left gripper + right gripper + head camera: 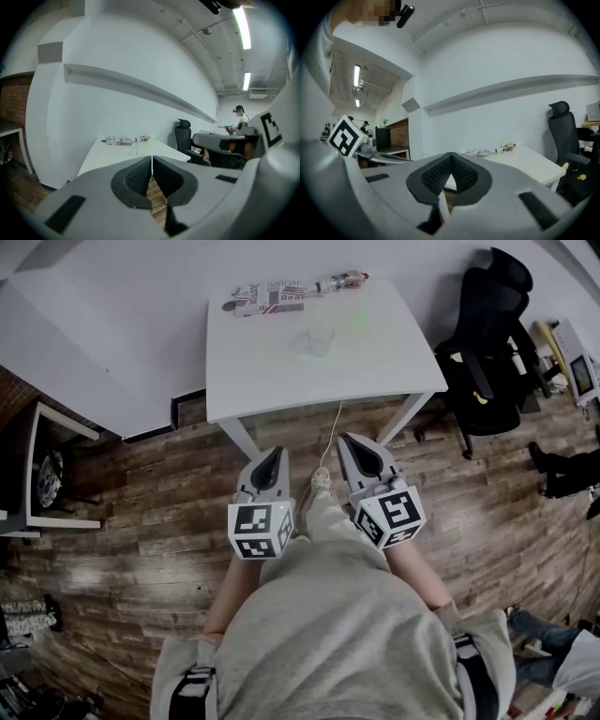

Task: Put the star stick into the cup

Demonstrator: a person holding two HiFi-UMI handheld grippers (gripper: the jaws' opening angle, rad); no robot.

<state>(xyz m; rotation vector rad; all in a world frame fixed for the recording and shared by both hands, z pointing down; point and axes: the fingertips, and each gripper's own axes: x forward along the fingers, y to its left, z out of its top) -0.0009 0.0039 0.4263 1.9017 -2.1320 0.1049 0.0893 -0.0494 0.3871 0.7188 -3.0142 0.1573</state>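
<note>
Left tongs [270, 457] and right tongs [353, 442] hover before the white counter [253, 371], both pressed together, empty. Farther on it stands a clear plastic cup [320, 337], a pale green star stick [353, 327] lying just right.

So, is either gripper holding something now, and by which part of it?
Nothing is held. The left gripper and the right gripper are both shut and empty; the star stick lies on the table near the cup.
</note>
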